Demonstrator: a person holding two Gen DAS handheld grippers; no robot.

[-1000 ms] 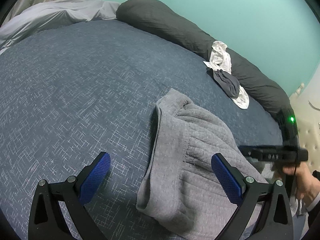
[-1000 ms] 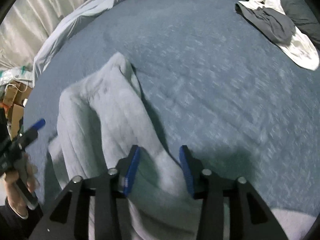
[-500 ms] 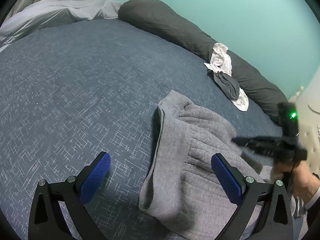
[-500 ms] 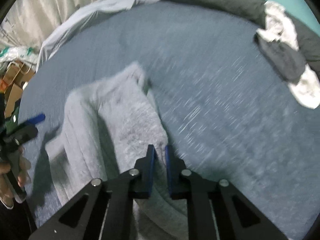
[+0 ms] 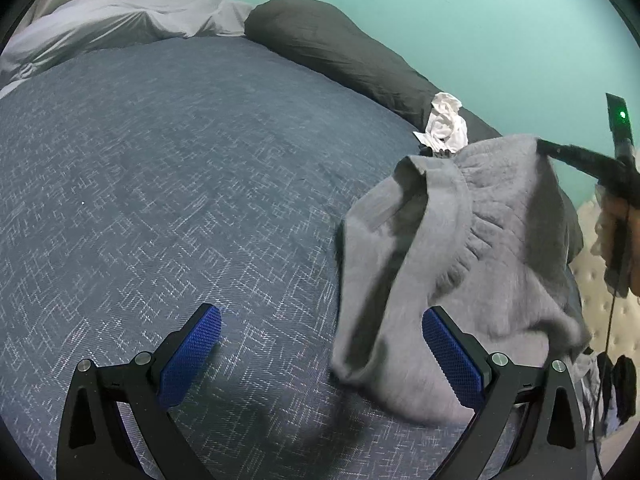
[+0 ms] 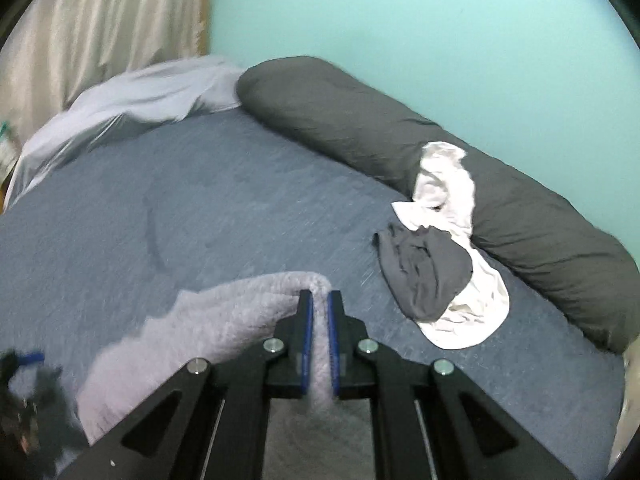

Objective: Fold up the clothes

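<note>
A grey knit garment (image 5: 472,248) hangs half lifted over the blue bedspread (image 5: 168,168), its lower end still on the bed. My right gripper (image 6: 318,308) is shut on a fold of the grey garment (image 6: 224,320); in the left wrist view the right gripper (image 5: 548,148) holds the cloth's top edge up at the right. My left gripper (image 5: 320,344) stands open low over the bed, with nothing between its blue pads (image 5: 192,352); the garment's left edge lies just in front of its right finger.
A long dark bolster (image 6: 400,148) runs along the teal wall. A white cloth (image 6: 452,200) and a dark grey cloth (image 6: 424,268) lie against it. A pale sheet (image 6: 132,100) is bunched at the bed's far left, by a curtain (image 6: 100,20).
My right gripper closed on a fold of the grey garment and rose, lifting the cloth off the bed. The left gripper has stayed where it was, open.
</note>
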